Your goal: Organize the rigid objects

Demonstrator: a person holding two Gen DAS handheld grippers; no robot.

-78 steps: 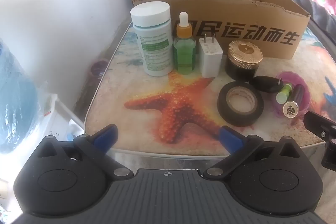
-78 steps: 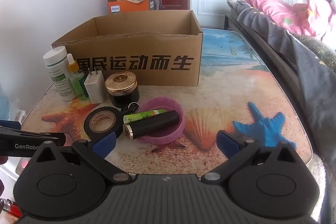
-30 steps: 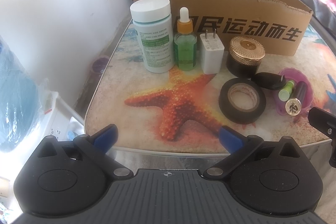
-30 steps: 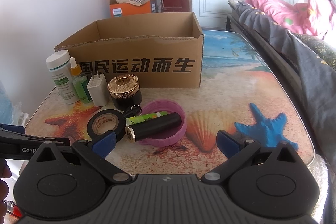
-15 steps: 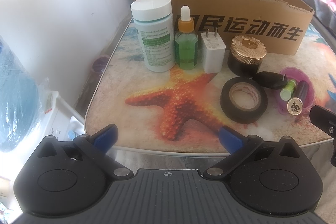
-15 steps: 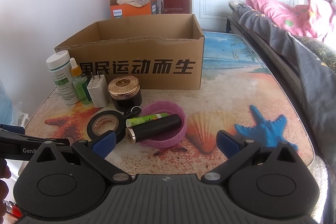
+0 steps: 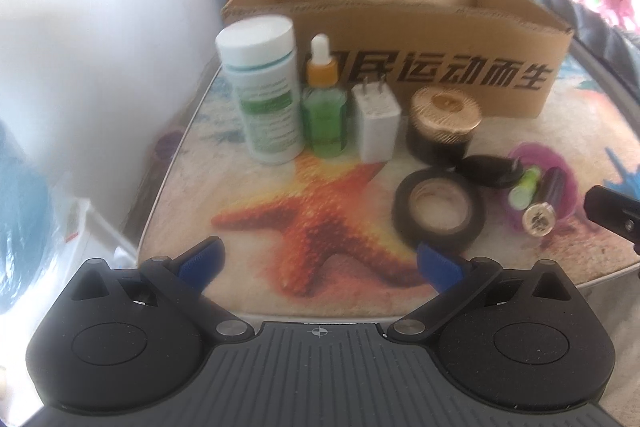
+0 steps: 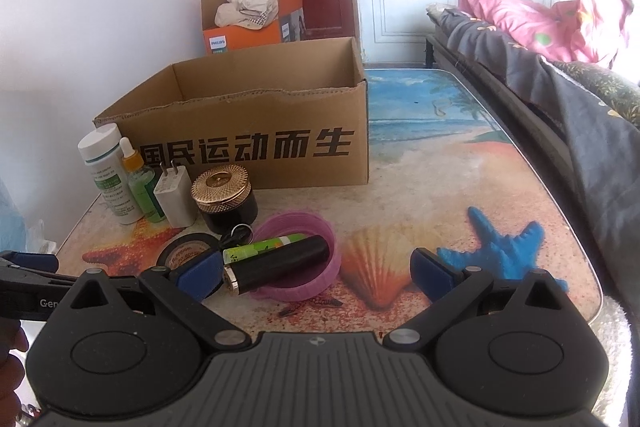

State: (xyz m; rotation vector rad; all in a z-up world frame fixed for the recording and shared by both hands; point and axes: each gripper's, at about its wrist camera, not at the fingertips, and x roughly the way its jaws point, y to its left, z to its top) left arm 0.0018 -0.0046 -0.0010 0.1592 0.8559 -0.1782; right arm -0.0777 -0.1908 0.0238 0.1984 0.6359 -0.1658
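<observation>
Nothing is packed yet, as far as I can judge. The cardboard box stands open at the back of the table, and what I can see of its inside walls from my right hand's view shows no object; its floor is hidden from me, so I cannot be certain.

Everything I have to sort sits in front of the box. Against its front wall, at the left end, stand the white-capped bottle, the green dropper bottle, the white charger plug and the gold-lidded jar, in a row, close together. Nearer to me than that row lie the black tape roll and a small black oval item, which I cannot identify. Further along the box's front, toward its right end, the pink ring lies flat with the green tube and the black cylinder resting across it.

My left gripper has its fingers spread wide, holding nothing, hovering short of the table's near edge, facing the bottle row. My right gripper is likewise spread and empty, low over the table with the pink ring and black cylinder just ahead of its left finger.

So I reckon the whole job remains: each piece has to be picked up and set into the box. The black cylinder looks the nearest first pick for my right.
</observation>
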